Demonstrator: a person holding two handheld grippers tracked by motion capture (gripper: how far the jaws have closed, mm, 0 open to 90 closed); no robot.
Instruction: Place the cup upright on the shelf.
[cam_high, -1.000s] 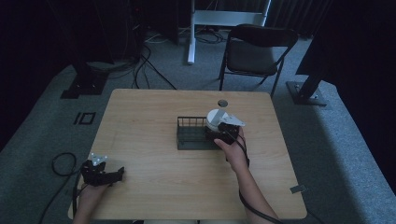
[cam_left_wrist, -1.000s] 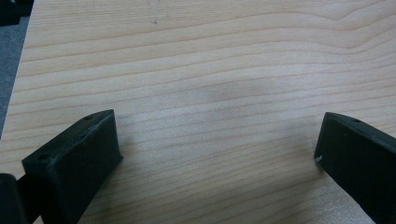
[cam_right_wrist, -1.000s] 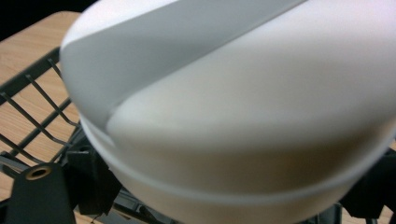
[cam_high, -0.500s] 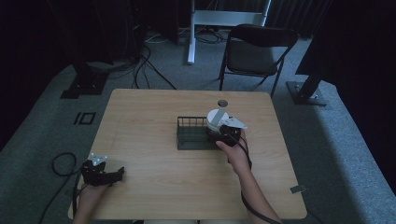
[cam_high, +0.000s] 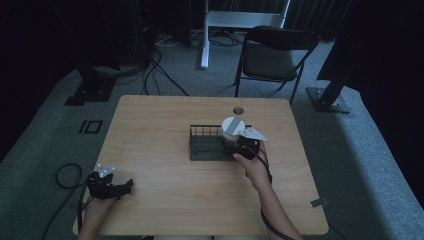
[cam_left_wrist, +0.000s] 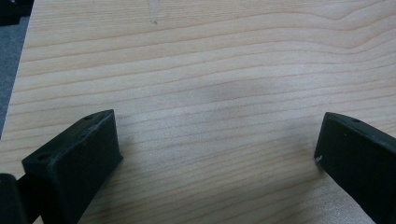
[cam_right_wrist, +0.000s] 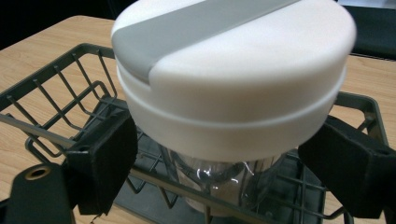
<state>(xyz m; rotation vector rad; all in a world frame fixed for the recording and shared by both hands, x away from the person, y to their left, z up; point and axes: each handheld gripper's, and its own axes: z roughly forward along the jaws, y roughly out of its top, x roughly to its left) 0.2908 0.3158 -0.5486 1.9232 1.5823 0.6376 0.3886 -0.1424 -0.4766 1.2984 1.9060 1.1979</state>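
Basket mid-table | right gripper clamps lidded jar inside | left gripper spread wide | chair beyond table

Dim lab or studio, grey carpet, floor cables, stand bases, folding chair, wooden table

white-and-grey lid, dark wire basket

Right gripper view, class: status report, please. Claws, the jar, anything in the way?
Right claw around clear jar under white lid, contact unclear. Jar upright in wire basket. Left claw open, idle on table. Basket rim close.
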